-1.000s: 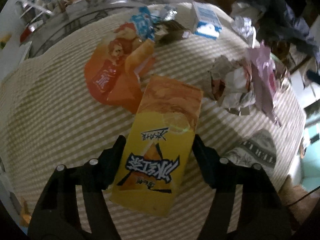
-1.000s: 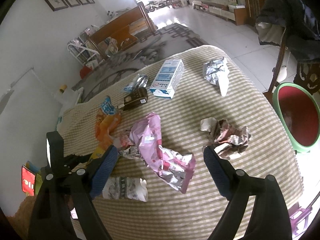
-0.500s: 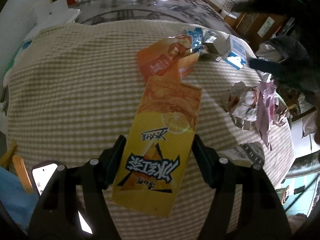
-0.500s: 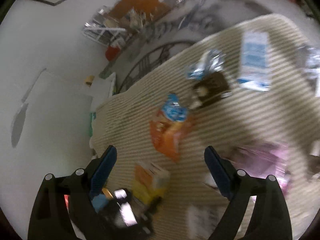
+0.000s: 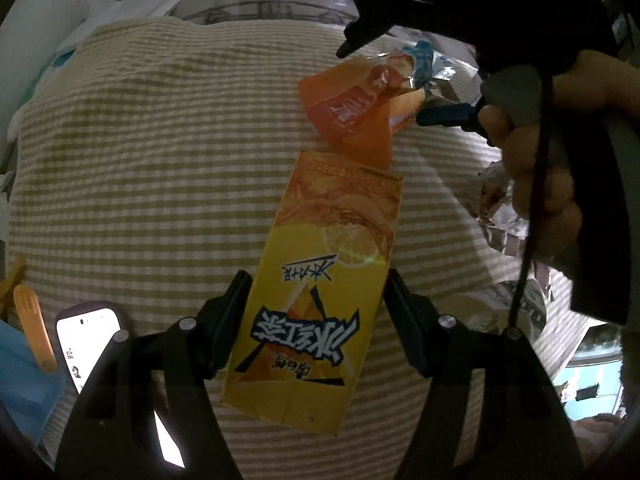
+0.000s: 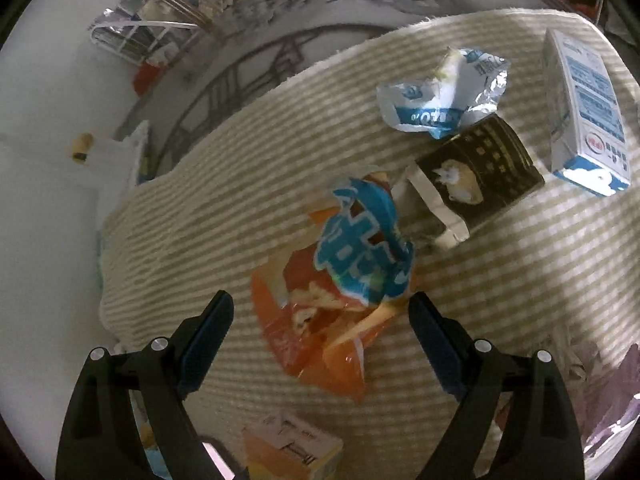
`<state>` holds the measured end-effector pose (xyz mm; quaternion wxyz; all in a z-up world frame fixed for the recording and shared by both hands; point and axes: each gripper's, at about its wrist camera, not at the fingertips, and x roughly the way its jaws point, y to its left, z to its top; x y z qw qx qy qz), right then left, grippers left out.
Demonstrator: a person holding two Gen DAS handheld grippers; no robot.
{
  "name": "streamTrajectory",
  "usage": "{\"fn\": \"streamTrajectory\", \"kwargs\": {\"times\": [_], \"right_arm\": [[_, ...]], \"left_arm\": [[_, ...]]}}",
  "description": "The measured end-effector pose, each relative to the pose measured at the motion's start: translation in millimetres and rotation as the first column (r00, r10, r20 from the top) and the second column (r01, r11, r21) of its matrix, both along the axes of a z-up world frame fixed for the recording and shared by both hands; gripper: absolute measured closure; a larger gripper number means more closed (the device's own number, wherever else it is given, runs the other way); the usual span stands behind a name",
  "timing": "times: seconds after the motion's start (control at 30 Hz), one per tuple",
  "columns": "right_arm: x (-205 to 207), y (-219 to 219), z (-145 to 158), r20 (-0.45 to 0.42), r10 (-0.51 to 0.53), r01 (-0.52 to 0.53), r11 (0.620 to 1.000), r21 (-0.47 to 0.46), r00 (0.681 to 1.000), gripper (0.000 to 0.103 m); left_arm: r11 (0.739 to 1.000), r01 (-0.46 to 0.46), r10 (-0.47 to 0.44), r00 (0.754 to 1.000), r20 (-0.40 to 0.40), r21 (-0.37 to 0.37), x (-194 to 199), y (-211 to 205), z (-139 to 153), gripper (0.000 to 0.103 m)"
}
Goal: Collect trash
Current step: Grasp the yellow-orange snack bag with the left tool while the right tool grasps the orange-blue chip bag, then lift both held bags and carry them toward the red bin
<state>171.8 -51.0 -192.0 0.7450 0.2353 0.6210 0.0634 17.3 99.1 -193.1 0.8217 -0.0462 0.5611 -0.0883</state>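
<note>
Striped cloth (image 5: 160,168) bare leftward; left gripper (image 5: 316,300) clamped on yellow carton (image 5: 320,280), right gripper (image 6: 320,320) spread around orange wrapper (image 6: 320,332).

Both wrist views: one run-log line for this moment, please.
left gripper: shut on yellow drink carton | right gripper: open, over orange snack bag | striped cloth: more litter

A beige-and-white striped cloth (image 6: 208,216) is seen spread over the work surface, its frayed edge running from nine towards one o'clock in the right wrist view. Beyond that edge, at eleven to twelve o'clock, a grey patterned rug (image 6: 304,12) is laid on the floor, with a white wire rack (image 6: 132,36) at eleven o'clock. A plain white wall (image 6: 44,152) is noted at nine o'clock, and the lighting is dim.
</note>
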Motion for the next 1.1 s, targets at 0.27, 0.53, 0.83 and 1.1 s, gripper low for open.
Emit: {"fn": "streamTrajectory", "kwargs": {"times": [0.27, 0.53, 0.83, 1.1], "right_arm": [[7.5, 11.4, 0.1, 0.061, 0.081, -0.082, 0.997, 0.009, 0.995, 0.038], [-2.9, 3.5, 30.0, 0.167, 0.152, -0.166, 0.983, 0.076, 0.974, 0.044], [-45.0, -42.9, 83.2, 0.295, 0.135, -0.186, 0.970, 0.155, 0.946, 0.044], [-111.6, -89.5, 109.9, 0.416, 0.092, -0.146, 0.984, 0.100, 0.905, 0.043]], "left_arm": [[1.000, 0.003, -0.003, 1.000, -0.003, -0.006, 0.2, -2.2, -1.3, 0.038], [1.000, 0.010, -0.010, 1.000, -0.004, 0.011, -0.4, -6.0, 1.0, 0.037], [0.999, 0.010, -0.010, 1.000, -0.006, 0.032, -3.9, -9.2, -2.0, 0.043], [0.999, -0.012, 0.010, 0.997, 0.081, 0.030, -6.7, -12.0, 24.6, 0.043]]}}
